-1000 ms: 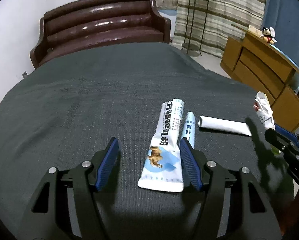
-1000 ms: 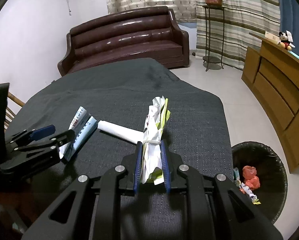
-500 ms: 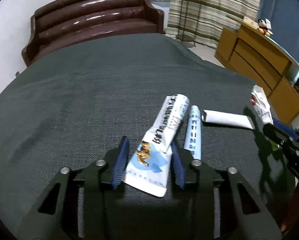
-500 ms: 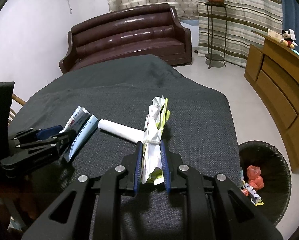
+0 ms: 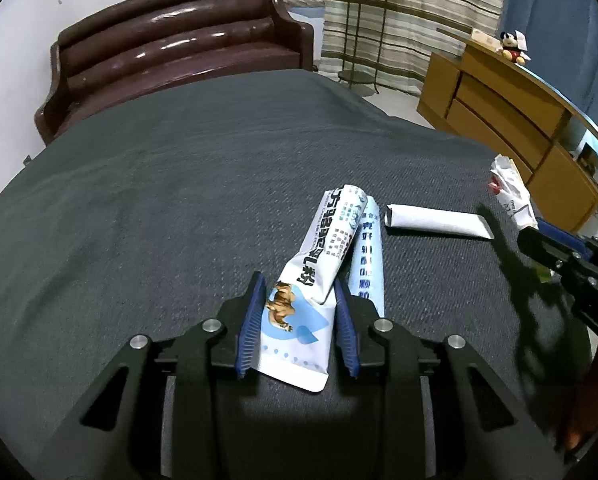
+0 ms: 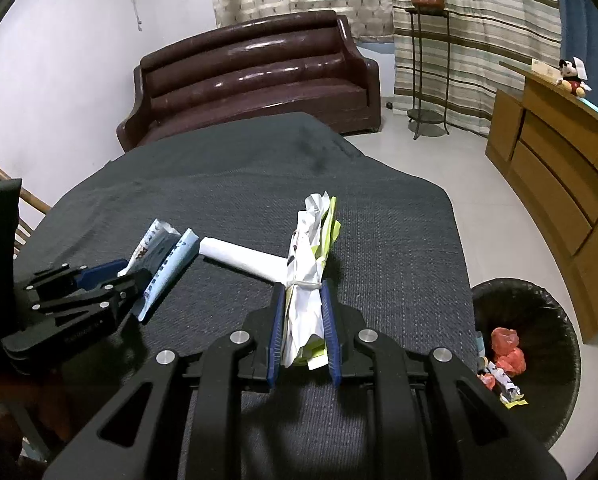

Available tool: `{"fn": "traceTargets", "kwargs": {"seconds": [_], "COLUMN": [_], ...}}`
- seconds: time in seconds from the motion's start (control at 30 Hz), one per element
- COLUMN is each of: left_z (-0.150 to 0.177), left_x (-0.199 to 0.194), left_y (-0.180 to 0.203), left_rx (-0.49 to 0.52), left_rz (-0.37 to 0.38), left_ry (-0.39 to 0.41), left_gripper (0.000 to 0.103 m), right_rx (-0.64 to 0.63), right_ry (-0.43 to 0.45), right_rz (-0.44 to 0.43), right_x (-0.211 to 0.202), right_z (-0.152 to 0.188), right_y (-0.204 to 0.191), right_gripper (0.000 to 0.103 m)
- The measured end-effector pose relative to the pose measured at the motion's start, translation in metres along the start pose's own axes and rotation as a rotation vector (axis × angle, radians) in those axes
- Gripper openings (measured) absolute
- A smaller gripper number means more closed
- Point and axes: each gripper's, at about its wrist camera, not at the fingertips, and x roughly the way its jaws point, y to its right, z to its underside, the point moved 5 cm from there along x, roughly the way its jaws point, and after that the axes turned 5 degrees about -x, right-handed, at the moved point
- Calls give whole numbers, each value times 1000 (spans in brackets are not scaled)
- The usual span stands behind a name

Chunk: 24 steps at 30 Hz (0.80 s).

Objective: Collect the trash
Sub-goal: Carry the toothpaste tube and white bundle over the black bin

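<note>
While both jaws pinch wrappers, the bin [image 6: 495, 300] holds red [image 6: 509, 350] and printed scraps [image 6: 505, 386].

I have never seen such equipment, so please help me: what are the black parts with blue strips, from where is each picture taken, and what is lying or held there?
They are two hand-held grippers; a person carries one in each hand. Each picture comes from a camera on one gripper, looking along its fingers.

The left gripper has just been closing around a white and blue printed sachet; its pads look pressed on it. The right gripper is shut on a crumpled white and yellow paper bundle.

On the dark grey cloth-covered table also lie a slim pale blue sachet and a plain white tube-shaped packet. A black woven trash bin stands on the floor.
</note>
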Motion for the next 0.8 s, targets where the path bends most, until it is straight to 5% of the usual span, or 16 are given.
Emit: {"fn": "traceTargets", "kwargs": {"seconds": [0.43,0.8], "left_z": [8,15], "left_x": [-38,-63], "left_y": [10,52], "left_rx": [-65,-9], "left_rz": [-43,-25], "left_ry": [91,151], "left_gripper": [33,33], "right_rx": [-15,3], "right_ry": [14,51], "right_rz": [24,73], "right_x": [-21,-50], "right_z": [14,27], "right_y": [1,17], "right_gripper": [19,19]}}
